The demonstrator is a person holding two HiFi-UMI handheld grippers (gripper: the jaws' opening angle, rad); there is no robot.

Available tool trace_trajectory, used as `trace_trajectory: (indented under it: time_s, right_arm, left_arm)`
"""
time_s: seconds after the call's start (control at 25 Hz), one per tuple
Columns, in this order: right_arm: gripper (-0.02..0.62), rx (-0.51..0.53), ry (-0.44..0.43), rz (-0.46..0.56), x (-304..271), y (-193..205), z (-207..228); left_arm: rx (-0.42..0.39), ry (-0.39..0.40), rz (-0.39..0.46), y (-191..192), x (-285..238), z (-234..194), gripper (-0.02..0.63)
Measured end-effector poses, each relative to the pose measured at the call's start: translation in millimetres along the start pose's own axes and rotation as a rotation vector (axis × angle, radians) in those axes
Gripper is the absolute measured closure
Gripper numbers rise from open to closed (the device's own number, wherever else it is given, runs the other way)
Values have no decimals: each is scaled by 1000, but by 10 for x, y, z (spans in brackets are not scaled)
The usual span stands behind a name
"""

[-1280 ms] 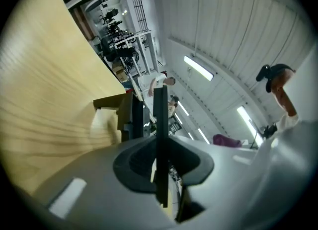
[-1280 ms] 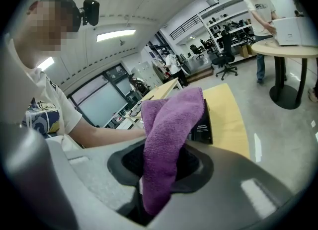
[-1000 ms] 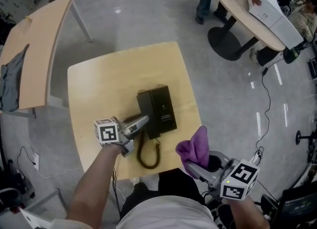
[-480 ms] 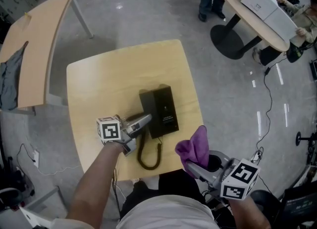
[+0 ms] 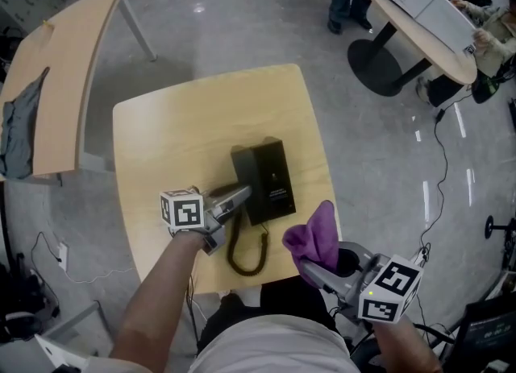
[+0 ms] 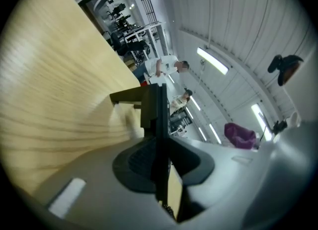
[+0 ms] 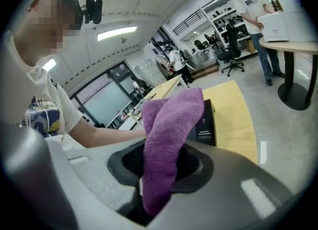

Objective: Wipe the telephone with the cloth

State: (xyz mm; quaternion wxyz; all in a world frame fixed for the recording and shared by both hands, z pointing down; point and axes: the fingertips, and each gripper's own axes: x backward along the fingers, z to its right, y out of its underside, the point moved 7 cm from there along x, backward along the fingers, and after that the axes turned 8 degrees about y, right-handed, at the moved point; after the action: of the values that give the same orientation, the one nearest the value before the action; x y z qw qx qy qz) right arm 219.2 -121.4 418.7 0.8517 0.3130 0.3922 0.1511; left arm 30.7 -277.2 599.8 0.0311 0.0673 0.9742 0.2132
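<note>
A black telephone [image 5: 270, 178] lies on a small wooden table [image 5: 185, 130]. Its coiled cord [image 5: 246, 254] loops toward the table's near edge. My left gripper [image 5: 239, 195] is at the phone's left side, shut on the handset [image 6: 151, 107], which shows as a thin dark slab between the jaws in the left gripper view. My right gripper [image 5: 310, 271] hovers off the table's near right corner, shut on a purple cloth [image 5: 314, 237] that stands up out of the jaws. In the right gripper view the cloth [image 7: 169, 124] hides part of the telephone [image 7: 206, 124].
A long wooden table [image 5: 56, 81] with a grey garment [image 5: 16, 130] stands at the left. At the upper right is a round table [image 5: 419, 17] with a white box, and a person beside it. Cables [image 5: 439, 170] run over the floor at the right.
The left gripper has tilted slightly with the handset in it, and the phone sits a touch further right in the view. The right gripper and cloth have stayed put.
</note>
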Motion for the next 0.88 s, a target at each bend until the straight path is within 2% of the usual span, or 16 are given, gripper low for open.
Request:
trace_trajectory:
  time_s: [0.12, 0.16, 0.2, 0.32, 0.6, 0.88]
  right_arm:
    - [489, 2, -6, 4, -21, -33, 14]
    - [489, 2, -7, 5, -25, -44, 17]
    - [489, 1, -9, 7, -29, -54, 17]
    - [489, 1, -12, 12, -42, -79, 14]
    - [489, 29, 10, 27, -78, -65, 11]
    - [489, 117, 84, 41, -72, 1, -113]
  left_arm:
    - [-20, -65, -29, -14, 4, 19, 509]
    - [-22, -97, -38, -17, 11, 18, 472]
    - [-23, -125, -46, -20, 22, 13, 399]
    - [-22, -161, -56, -40, 52, -2, 393]
    - [-56, -178, -60, -34, 170, 103, 367]
    - [-131, -185, -25, -9, 562, 548, 359]
